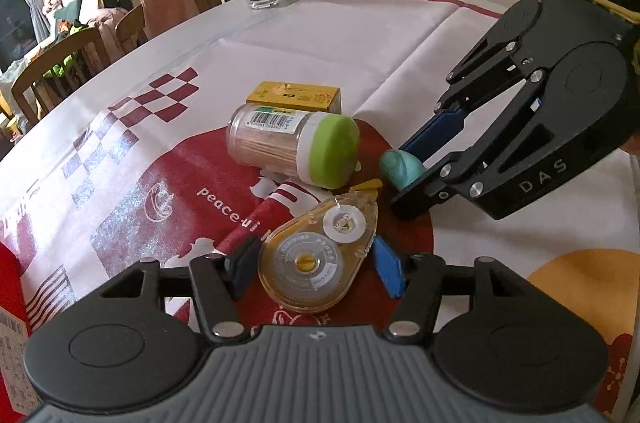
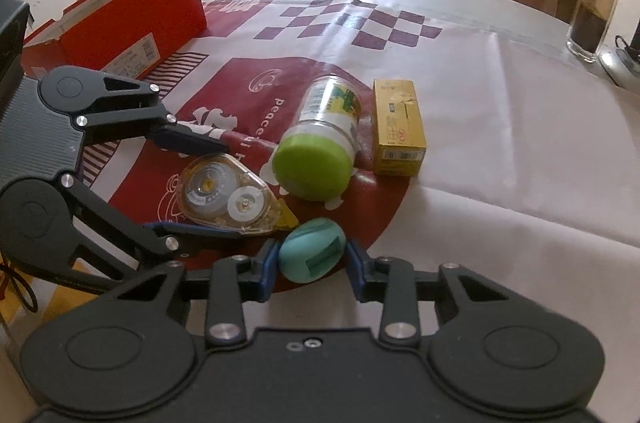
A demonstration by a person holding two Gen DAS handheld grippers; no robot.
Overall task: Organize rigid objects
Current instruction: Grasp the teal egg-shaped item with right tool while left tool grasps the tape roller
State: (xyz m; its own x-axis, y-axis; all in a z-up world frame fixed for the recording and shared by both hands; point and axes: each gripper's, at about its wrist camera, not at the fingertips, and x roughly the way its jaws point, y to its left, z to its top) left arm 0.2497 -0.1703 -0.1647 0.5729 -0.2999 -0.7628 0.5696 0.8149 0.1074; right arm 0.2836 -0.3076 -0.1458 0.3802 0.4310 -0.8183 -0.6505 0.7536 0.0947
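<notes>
Red-and-white printed cloth covers the tabletop [image 2: 500,127]. Left gripper [image 1: 316,265] fingers sit around the correction tape dispenser [image 1: 318,253], pads not clearly pressing. Right gripper [image 2: 312,265] fingers clench the teal egg-shaped object [image 2: 312,249], at 5 o'clock from the toothpick jar [image 2: 320,143]. Lift both straight up, avoiding the jar. Cloth reads "peace"; the right gripper bears "DAS".
</notes>
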